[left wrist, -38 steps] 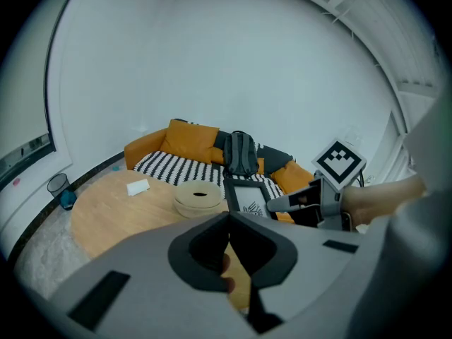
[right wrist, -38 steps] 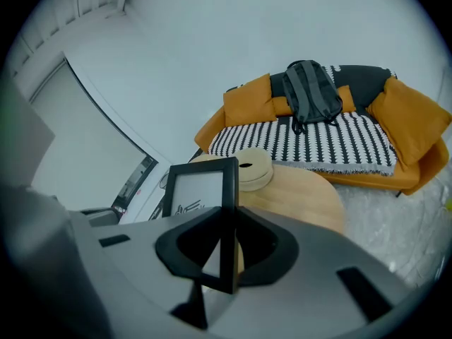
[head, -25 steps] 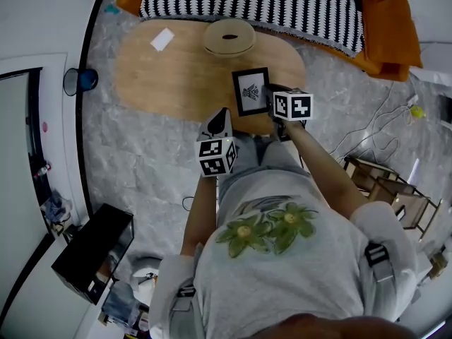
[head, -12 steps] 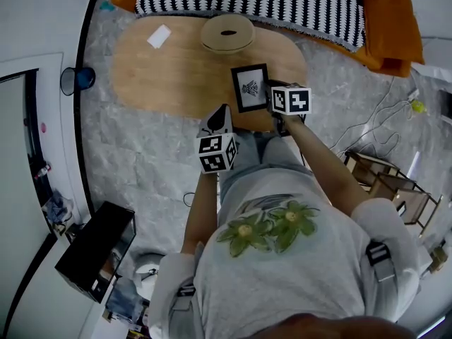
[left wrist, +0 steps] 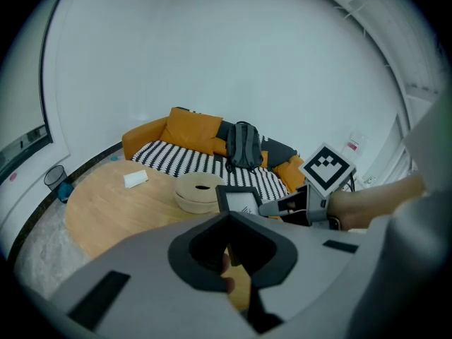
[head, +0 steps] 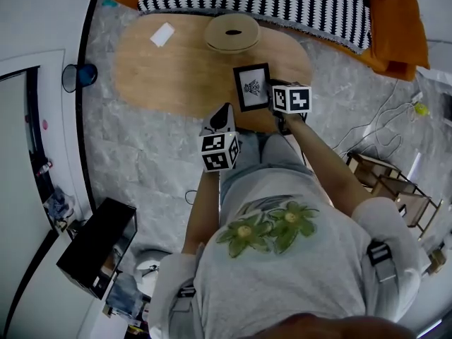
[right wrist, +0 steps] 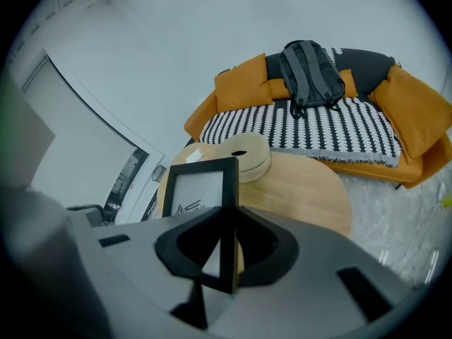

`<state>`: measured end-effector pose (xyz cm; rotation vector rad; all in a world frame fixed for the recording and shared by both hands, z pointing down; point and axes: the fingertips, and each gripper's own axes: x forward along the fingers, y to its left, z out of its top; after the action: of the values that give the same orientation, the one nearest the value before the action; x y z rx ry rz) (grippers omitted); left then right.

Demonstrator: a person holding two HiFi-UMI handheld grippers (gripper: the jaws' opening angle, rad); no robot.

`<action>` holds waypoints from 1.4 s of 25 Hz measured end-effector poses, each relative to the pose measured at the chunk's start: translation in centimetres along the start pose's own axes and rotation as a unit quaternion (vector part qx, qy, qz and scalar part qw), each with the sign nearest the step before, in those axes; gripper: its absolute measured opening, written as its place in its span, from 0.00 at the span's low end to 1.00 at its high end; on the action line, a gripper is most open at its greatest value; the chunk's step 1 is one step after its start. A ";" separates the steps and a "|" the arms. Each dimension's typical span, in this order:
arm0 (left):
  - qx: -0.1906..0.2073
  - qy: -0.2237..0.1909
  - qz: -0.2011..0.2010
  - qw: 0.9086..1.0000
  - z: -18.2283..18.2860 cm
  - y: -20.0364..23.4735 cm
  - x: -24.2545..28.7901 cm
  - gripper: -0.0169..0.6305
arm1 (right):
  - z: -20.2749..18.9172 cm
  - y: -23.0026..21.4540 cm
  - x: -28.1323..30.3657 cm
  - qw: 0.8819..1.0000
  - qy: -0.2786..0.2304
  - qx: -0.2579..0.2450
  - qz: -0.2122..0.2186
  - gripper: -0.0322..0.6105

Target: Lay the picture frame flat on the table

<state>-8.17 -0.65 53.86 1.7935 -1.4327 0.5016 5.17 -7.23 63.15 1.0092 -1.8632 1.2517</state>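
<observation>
My right hand-held gripper (right wrist: 227,260) is clamped on the right edge of the black picture frame with a white mat (right wrist: 201,189). The frame rises between its jaws in the right gripper view. In the head view the marker cube covers that grip. There the frame's face is turned up toward the camera, over the near edge of the oval light wooden counter (head: 169,69); I cannot tell whether it touches. My left hand-held gripper (head: 222,116) hangs near the frame's lower left, apart from it, jaws together on nothing. Its view shows a grey backpack (left wrist: 244,147) upright on the orange sofa (left wrist: 191,129), which the head view mostly cuts off.
</observation>
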 end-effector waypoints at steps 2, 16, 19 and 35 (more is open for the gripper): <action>-0.001 0.004 0.000 1.000 -0.1 0.4 0.1 0.05 | -0.1 0.1 0.5 1.000 0.004 0.000 -0.001 0.16; -0.009 0.016 -0.007 1.000 -0.4 2.4 1.8 0.05 | -0.2 -0.4 3.2 1.000 0.016 0.001 -0.018 0.16; -0.010 0.020 -0.010 1.000 -0.6 2.7 2.3 0.05 | -0.2 -0.7 3.8 1.000 0.019 0.002 -0.024 0.16; -0.015 0.034 -0.015 0.999 -1.2 4.1 4.4 0.05 | -0.3 -1.4 6.2 0.999 0.023 0.022 -0.034 0.16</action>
<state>-10.59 -2.86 59.07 1.7545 -1.3585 0.5194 3.48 -8.71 69.07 1.0488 -1.7599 1.2697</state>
